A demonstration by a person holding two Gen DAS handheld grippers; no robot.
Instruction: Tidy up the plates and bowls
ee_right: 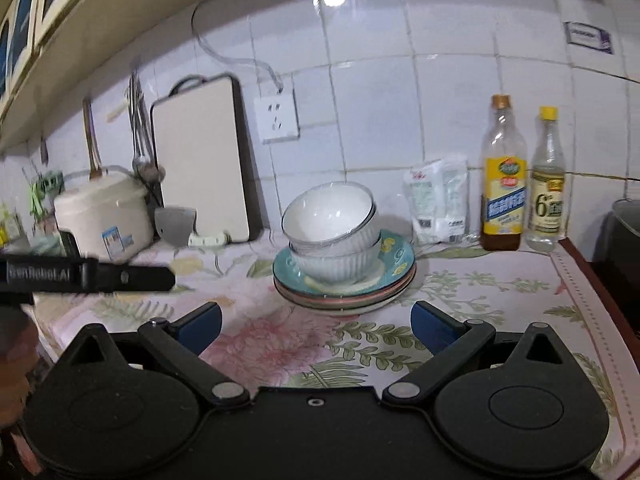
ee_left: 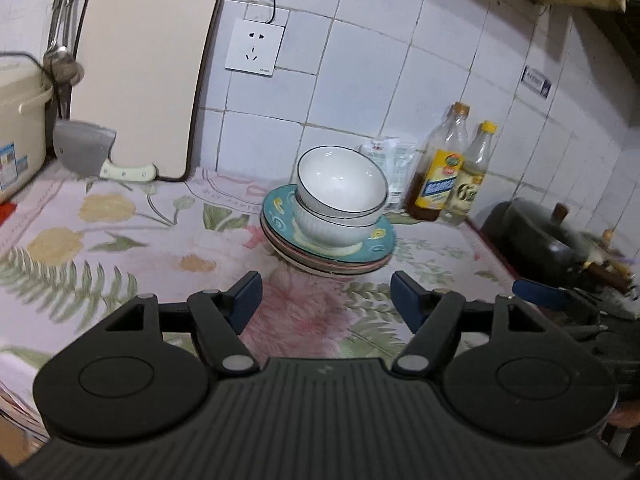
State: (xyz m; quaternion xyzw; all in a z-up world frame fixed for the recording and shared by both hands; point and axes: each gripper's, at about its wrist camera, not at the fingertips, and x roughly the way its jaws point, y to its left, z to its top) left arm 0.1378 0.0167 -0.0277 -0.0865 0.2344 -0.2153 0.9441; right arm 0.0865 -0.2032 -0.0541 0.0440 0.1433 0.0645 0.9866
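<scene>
A stack of plates (ee_left: 362, 258) with a teal patterned plate (ee_left: 280, 204) on top stands on the flowered counter. Two white bowls sit on it: a ribbed bowl (ee_left: 332, 232) below and a black-rimmed bowl (ee_left: 342, 180) tilted inside it. The stack also shows in the right wrist view (ee_right: 344, 300), with the tilted bowl (ee_right: 328, 212) on top. My left gripper (ee_left: 326, 298) is open and empty, just short of the stack. My right gripper (ee_right: 316, 324) is open and empty, also just short of it.
A cutting board (ee_left: 148, 76) and a cleaver (ee_left: 86, 152) lean on the tiled wall at the left, beside a rice cooker (ee_right: 100, 216). Two bottles (ee_left: 452, 168) and a white bag (ee_right: 440, 196) stand right of the stack. A dark pot (ee_left: 532, 236) sits far right.
</scene>
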